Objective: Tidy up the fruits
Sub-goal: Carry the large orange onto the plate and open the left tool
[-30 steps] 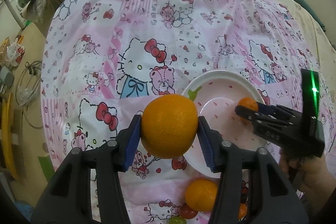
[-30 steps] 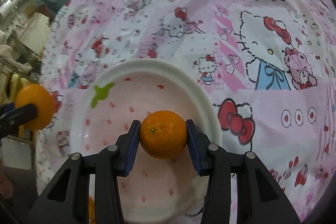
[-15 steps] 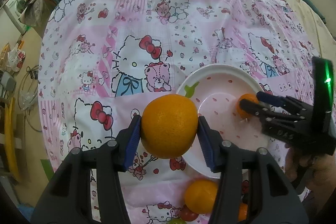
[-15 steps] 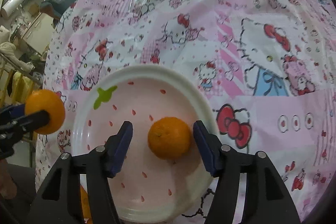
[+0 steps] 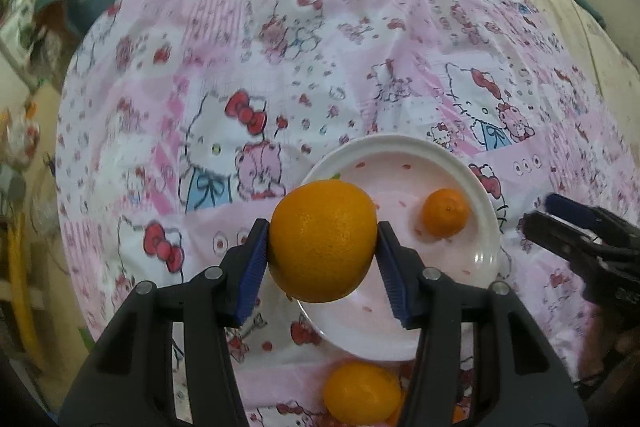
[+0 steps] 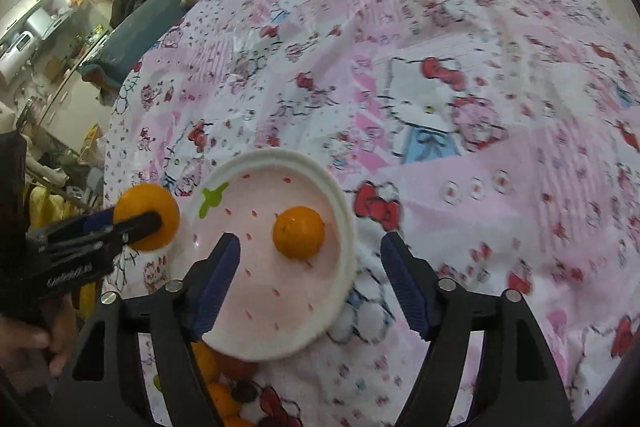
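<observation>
While the left wrist view is sharpest, start there: left gripper (image 5: pixel 322 251) pinches a large orange (image 5: pixel 322 240) between its blue pads, held over the near-left rim of the plate (image 5: pixel 478 187). Small mandarin (image 5: pixel 446 213) sits loose on the plate's right side. Right gripper (image 5: pixel 538 209) shows only as fingertips at the right edge, off the plate rim, nothing between them. Another orange fruit (image 5: pixel 362 393) lies on the cartoon-print cloth (image 5: pixel 280 59) just below the plate; this view shows it whole.

Right wrist view: right gripper (image 6: pixel 310 255) has its jaws spread wide, having just been opening, with the mandarin (image 6: pixel 298 233) ahead of the pads and untouched on the plate (image 6: pixel 280 157). Left gripper (image 6: pixel 150 223) comes in from the left with the large orange (image 6: pixel 146 217) clamped, beside the plate's left rim. A hand (image 6: pixel 28 343) grips its handle, unseen in the other view. Loose fruit under the plate's near edge is mostly hidden behind the finger — probably a few orange pieces (image 6: pixel 208 363), count unclear.
</observation>
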